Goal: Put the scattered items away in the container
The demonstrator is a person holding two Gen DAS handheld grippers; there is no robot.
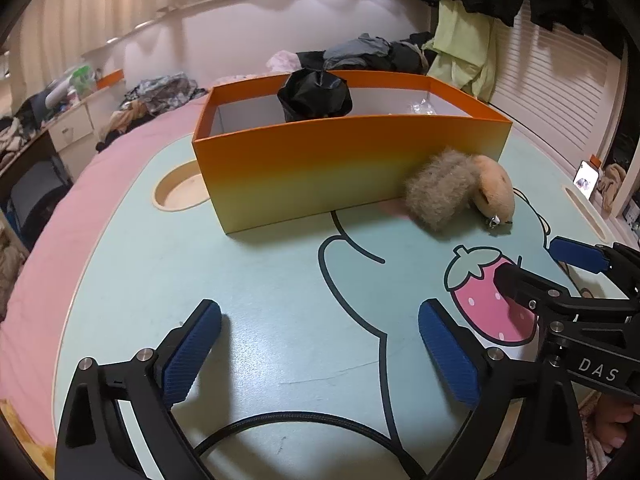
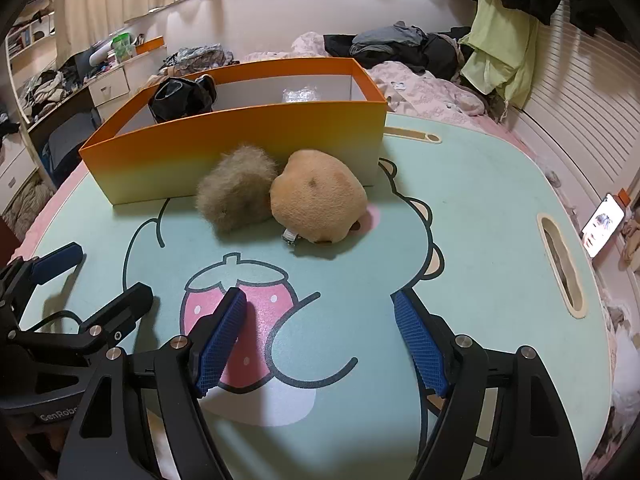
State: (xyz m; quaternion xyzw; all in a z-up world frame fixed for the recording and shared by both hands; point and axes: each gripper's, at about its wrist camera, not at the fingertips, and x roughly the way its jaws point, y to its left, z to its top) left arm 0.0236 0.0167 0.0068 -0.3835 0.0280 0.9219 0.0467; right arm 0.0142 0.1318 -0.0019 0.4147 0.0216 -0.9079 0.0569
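Tabletop (image 2: 480, 216) clear — plush (image 2: 316, 200) fronts box wall (image 2: 240, 136).

The mint tabletop (image 2: 480, 208), printed with a cartoon and strawberry, carries an orange box (image 2: 240, 148) toward its far edge; two plush toys, grey (image 2: 234, 200) and tan (image 2: 320, 196), lie touching against the box's near wall.

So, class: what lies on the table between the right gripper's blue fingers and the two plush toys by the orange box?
Only bare tabletop with a printed pink strawberry; the right wrist view shows it.
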